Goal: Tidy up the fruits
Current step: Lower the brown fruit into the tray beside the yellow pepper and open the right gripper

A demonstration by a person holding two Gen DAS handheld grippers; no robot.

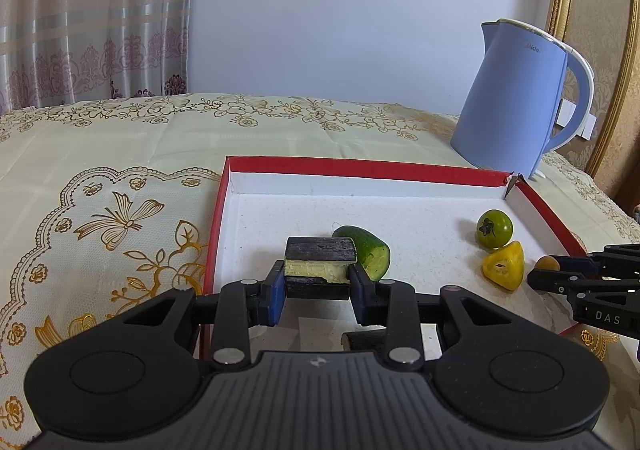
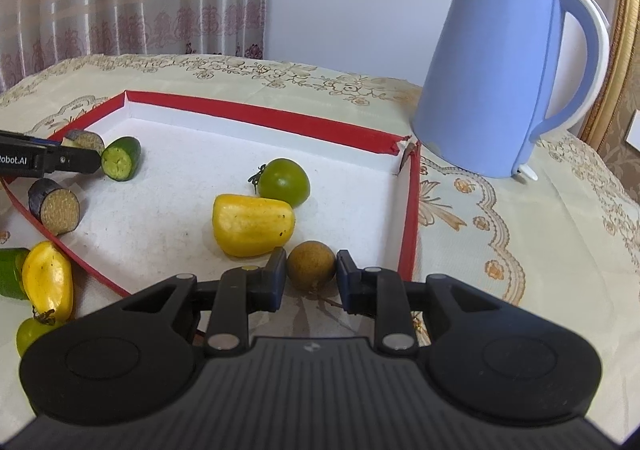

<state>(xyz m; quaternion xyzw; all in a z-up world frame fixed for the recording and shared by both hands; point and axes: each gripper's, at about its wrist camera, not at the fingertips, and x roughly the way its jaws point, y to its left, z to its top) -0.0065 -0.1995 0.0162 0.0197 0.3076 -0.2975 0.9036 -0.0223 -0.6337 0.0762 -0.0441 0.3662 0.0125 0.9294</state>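
A shallow red-rimmed white tray (image 1: 360, 165) (image 2: 256, 111) lies on the tablecloth. My left gripper (image 1: 318, 282) is shut on a dark eggplant piece (image 1: 320, 260) with a pale cut face, over the tray's left part, next to a cucumber piece (image 1: 370, 250) (image 2: 120, 157). My right gripper (image 2: 311, 270) has its pads around a round brown longan (image 2: 311, 266) at the tray's right near corner, with a small gap on the right side. A green tomato (image 1: 494, 228) (image 2: 285, 181) and a yellow pepper piece (image 1: 504, 264) (image 2: 252, 223) lie in the tray.
A blue kettle (image 1: 516, 97) (image 2: 508, 61) stands behind the tray's far right corner. A second eggplant piece (image 2: 56, 205) lies in the tray. Outside its near left edge lie a yellow piece (image 2: 48, 282), a green piece (image 2: 10, 272) and a small green tomato (image 2: 32, 334).
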